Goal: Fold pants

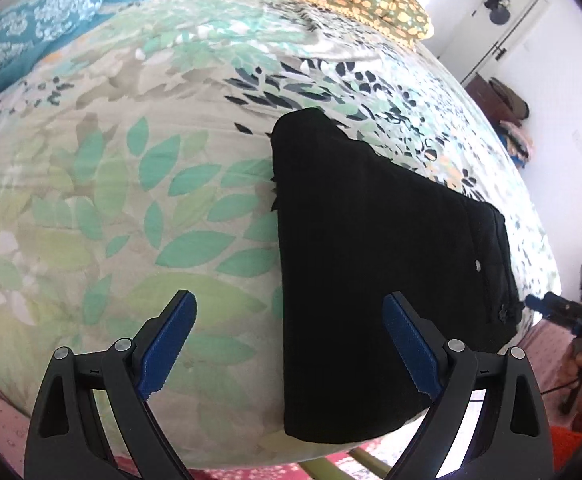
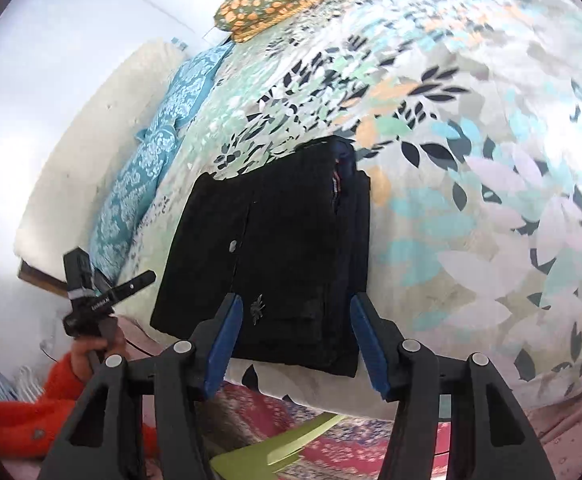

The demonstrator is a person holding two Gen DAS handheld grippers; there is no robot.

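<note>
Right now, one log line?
pants: folded, on bed | left gripper: open, empty | right gripper: open, empty

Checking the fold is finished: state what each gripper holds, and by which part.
Nothing is held. The left gripper and the right gripper both stand open, clear of the folded black pants lying on the bed.

Bright, washed-out daylight, blown-out white walls, heavy fisheye bending with dark corners, motion smear in the right view.

Folded black pants (image 1: pixel 371 264) lie beyond the gaping left tool (image 1: pixel 289 340).
</note>
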